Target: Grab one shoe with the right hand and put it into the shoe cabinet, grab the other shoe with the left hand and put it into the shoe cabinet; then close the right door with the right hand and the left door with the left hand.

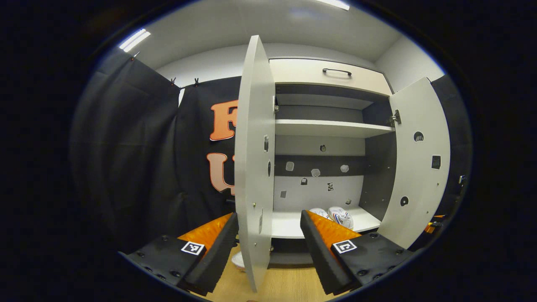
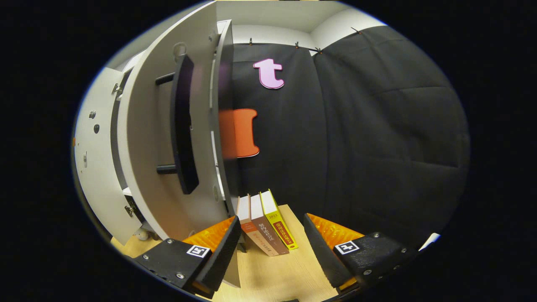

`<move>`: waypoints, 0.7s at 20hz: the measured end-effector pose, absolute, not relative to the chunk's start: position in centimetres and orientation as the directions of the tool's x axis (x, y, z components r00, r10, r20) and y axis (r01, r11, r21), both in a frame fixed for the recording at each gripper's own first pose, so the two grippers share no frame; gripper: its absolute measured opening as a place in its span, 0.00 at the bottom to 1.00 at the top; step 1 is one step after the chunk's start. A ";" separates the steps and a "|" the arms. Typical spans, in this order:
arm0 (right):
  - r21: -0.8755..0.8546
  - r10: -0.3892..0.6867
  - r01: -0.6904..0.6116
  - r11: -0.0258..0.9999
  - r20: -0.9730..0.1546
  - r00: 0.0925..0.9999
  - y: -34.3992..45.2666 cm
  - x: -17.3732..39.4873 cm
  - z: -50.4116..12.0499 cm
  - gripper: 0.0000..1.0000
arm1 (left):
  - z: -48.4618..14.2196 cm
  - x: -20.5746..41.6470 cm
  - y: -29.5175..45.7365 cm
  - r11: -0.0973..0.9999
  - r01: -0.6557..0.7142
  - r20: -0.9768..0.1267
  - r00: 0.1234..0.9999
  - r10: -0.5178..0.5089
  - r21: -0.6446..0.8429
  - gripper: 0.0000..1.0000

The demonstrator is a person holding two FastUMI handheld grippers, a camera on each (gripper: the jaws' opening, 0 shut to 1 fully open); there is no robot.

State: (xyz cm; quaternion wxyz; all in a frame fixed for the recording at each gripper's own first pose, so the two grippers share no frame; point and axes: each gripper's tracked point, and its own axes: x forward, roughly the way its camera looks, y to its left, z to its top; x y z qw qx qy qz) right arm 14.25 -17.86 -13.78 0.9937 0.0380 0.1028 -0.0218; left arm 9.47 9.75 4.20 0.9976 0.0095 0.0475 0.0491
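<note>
**Shoes on the shelf, both doors ajar**

The tall, smooth pale-grey laminate shoe cabinet (image 1: 331, 128) stands with flat left door (image 1: 251, 167) and right door (image 1: 419, 167) open. Two white patterned shoes (image 1: 335, 216) sit on its bottom shelf. Left gripper (image 1: 268, 247) gapes wide, straddling the left door's edge; right gripper (image 2: 272, 247) gapes empty beside three upright books (image 2: 266, 226).

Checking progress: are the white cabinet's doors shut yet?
No. Left door and right door both stand open, showing shelves.
</note>
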 end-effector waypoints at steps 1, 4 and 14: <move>0.070 -0.024 0.040 0.997 -0.205 0.978 -17.1 14.4 -13.8 0.93 | 4.4 9.2 10.3 0.995 -0.097 -0.092 0.991 0.099 0.024 0.96; 0.052 -0.034 0.046 0.998 -0.202 0.979 -16.4 14.3 -13.6 0.91 | 5.2 8.3 12.8 0.994 -0.111 -0.078 0.991 0.112 0.025 0.95; 0.056 0.049 -0.039 0.998 -0.185 0.982 -8.9 14.9 -13.3 0.88 | 4.7 7.0 19.8 0.992 -0.125 -0.073 0.989 0.125 0.004 0.96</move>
